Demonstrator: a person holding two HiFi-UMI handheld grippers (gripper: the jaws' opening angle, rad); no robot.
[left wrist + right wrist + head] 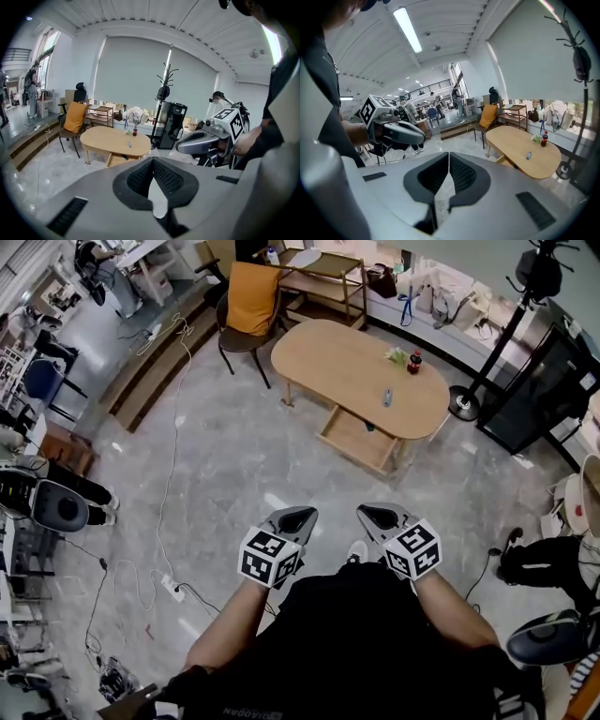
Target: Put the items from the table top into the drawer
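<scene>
Far ahead stands an oval wooden table (342, 367) with its drawer (360, 439) pulled open beneath the near side. On the top are a small dark bottle with a red cap (414, 362), a green and white packet (397, 355) and a small blue item (387, 397). My left gripper (298, 517) and right gripper (378, 515) are held side by side close to my body, well short of the table. Both are shut with nothing in them. The left gripper view shows its jaws (151, 161) meeting, the table (110, 138) beyond. The right gripper view shows the same (449, 157).
A chair with an orange cushion (249, 301) stands at the table's far left end. A coat stand (463, 405) and a black cabinet (539, 390) are to the right. Cables (172, 451) trail over the floor on the left. Seated people's legs (539, 563) show at both edges.
</scene>
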